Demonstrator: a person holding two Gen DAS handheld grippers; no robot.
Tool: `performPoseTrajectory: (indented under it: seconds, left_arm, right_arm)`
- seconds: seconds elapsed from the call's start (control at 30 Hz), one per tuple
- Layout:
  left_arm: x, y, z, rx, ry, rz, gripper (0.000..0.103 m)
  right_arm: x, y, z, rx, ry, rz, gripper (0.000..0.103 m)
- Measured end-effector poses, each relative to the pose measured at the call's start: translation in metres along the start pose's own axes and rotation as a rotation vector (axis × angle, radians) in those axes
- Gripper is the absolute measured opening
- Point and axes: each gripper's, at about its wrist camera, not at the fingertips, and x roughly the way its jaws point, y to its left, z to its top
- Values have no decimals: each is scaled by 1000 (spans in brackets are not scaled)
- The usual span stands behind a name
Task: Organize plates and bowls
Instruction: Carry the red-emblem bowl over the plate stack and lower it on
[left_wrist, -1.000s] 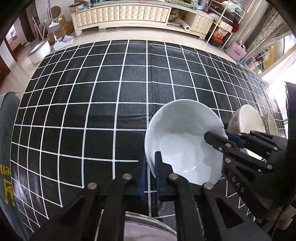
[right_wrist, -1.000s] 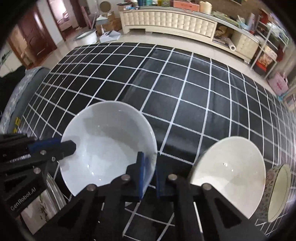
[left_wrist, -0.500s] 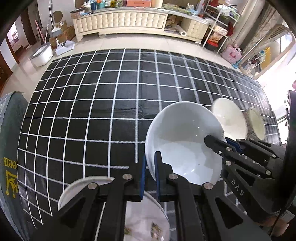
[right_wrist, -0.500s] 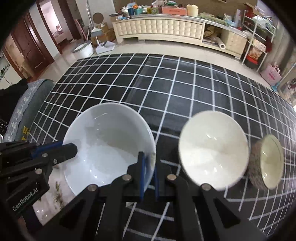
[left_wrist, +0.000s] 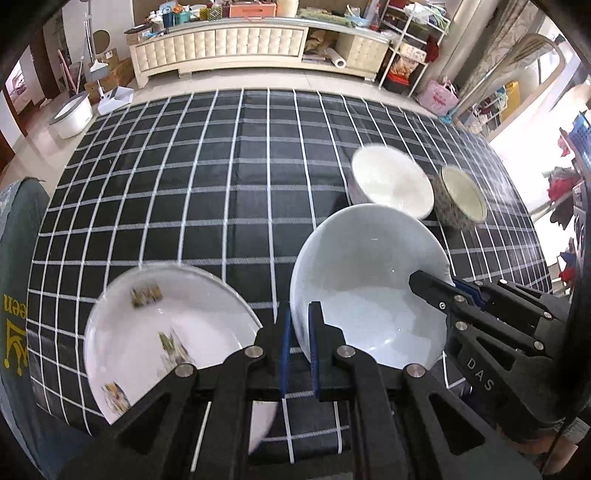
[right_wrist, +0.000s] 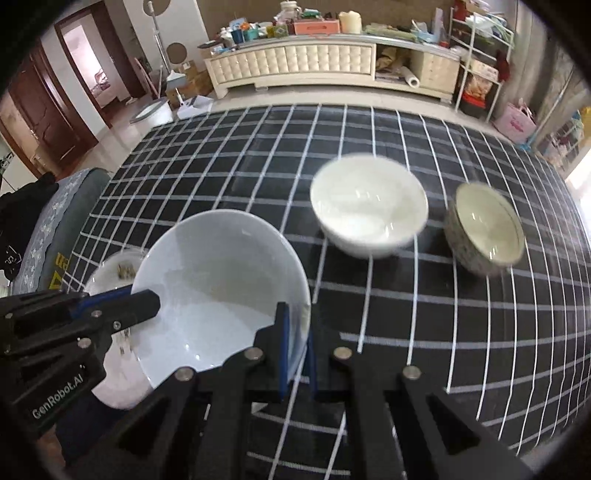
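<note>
The left hand-held gripper (left_wrist: 298, 347) pinches the near rim of a plain white bowl (left_wrist: 369, 284), glossy and empty, at lower centre of its view; the right hand-held gripper (right_wrist: 295, 343) pinches the opposite rim. The bowl is held above the black grid-patterned table (left_wrist: 221, 184). Lower left lies a white plate (left_wrist: 162, 332) with small printed motifs. Farther off, toward the upper right, a cream bowl (right_wrist: 369, 206) sits just beside a smaller patterned bowl (right_wrist: 484, 229).

Open checked cloth (left_wrist: 229, 192) beyond plate (left_wrist: 155, 332)
</note>
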Motion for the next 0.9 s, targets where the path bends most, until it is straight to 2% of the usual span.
performPoseTrajectory:
  seconds: [0.27, 0.53, 0.9]
  left_arm:
    - [21, -11, -27, 24, 55, -24, 7]
    - [33, -20, -31, 39, 83, -29, 7]
    - [47, -21, -41, 36, 103, -28, 7]
  right_arm:
    - [8, -14, -30, 57, 42, -10, 11]
    - [14, -21, -55, 106, 74, -6, 11]
    - [24, -26, -66, 129, 104, -4, 11]
